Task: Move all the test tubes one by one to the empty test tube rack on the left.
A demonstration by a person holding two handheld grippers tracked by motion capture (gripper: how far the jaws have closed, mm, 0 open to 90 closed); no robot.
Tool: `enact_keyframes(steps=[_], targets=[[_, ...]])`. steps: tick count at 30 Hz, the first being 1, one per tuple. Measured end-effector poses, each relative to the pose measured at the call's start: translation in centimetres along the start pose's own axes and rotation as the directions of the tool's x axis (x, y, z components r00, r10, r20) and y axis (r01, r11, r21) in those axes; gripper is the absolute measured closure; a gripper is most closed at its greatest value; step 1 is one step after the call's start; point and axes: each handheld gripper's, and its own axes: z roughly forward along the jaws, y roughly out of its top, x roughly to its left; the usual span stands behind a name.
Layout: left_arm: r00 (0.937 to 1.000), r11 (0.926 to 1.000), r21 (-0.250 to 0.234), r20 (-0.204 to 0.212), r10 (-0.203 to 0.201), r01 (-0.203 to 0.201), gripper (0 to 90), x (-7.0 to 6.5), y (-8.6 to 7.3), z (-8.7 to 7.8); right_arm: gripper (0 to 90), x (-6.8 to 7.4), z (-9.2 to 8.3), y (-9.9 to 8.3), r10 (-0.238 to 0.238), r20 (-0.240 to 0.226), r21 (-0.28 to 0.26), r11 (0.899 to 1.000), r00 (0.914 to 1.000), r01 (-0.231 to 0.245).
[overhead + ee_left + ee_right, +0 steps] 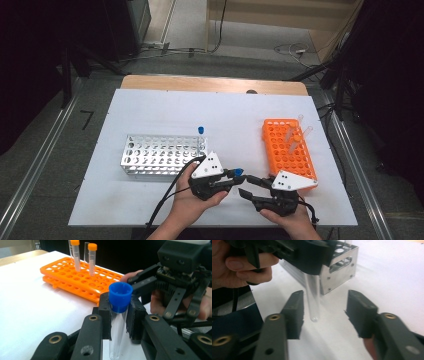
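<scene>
Clamping the blue-capped tube [119, 312], left gripper [120, 315] faces the released right gripper [324, 312].

On your worktop [150, 107], the metal rack [162, 155] lies left, the plastic rack [288, 150] right with three tubes [296, 136] in it; a loose cap [201, 129] sits behind the metal rack.

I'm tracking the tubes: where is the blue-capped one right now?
The blue-capped tube is clamped in the left claw near the table's front edge, between the metal rack and the orange rack.
</scene>
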Motion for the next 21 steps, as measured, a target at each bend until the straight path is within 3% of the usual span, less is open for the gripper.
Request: enact_keyframes(steps=[8,21], targets=[[0.9996,0.9999,-0.015,-0.027,-0.005,0.005,77.7,0.8,0.3,-1.0,14.8,-1.4,-1.3,0.2,0.028,0.018,-0.011,1.0,0.9994,-0.028],[0.9942,0.9973,-0.065,-0.099,-0.042,0.035,77.7,3.0,0.7,-3.8,7.4,-3.7,-3.7,-0.1,0.058,0.053,-0.045,0.997,0.9969,-0.055]])
